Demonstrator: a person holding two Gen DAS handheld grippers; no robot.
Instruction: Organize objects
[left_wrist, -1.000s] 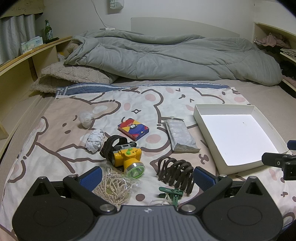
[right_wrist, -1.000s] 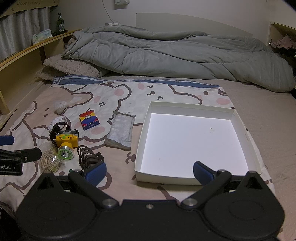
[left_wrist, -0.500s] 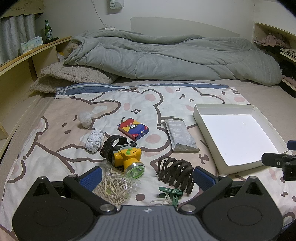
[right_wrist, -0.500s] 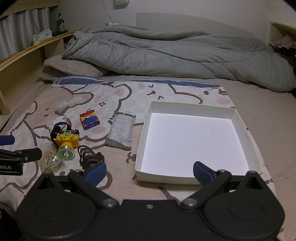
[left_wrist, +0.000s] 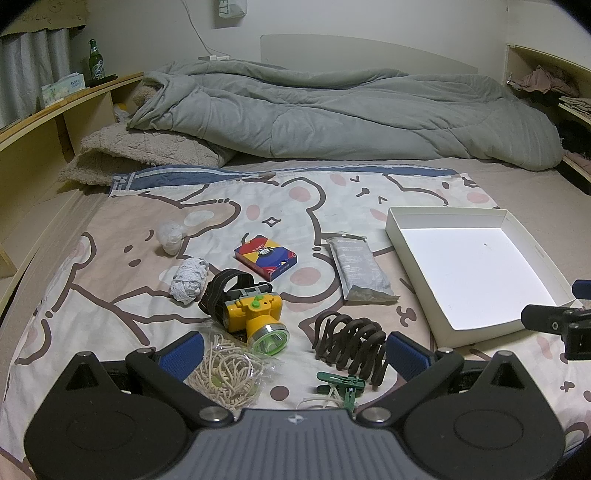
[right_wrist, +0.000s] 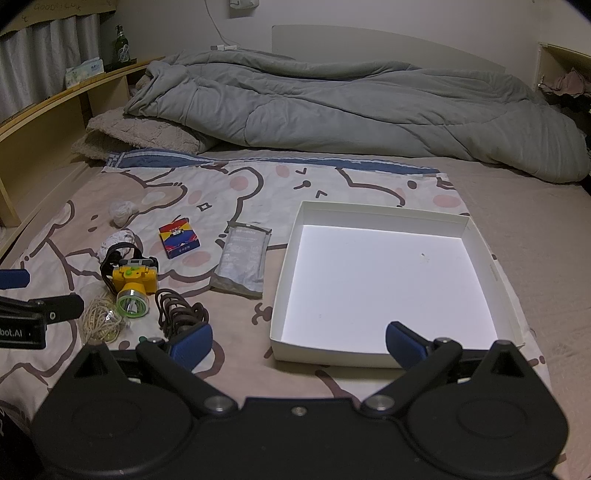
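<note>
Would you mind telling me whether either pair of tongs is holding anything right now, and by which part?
Nothing is held. The left tongs and the right tongs are both open and empty; the box holds nothing either.

Bed (left_wrist: 517, 184) with headlamp (left_wrist: 255, 314), tray (left_wrist: 406, 236)

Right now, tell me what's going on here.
A person holds a two-finger gripper in each hand over a bed. Both the left gripper and the right gripper are open and hold nothing. The white box is empty. The yellow headlamp, brown hair claw, card box, grey pouch and bag of rubber bands all lie loose on the bear-print sheet. Sorting hasn't started.
</note>
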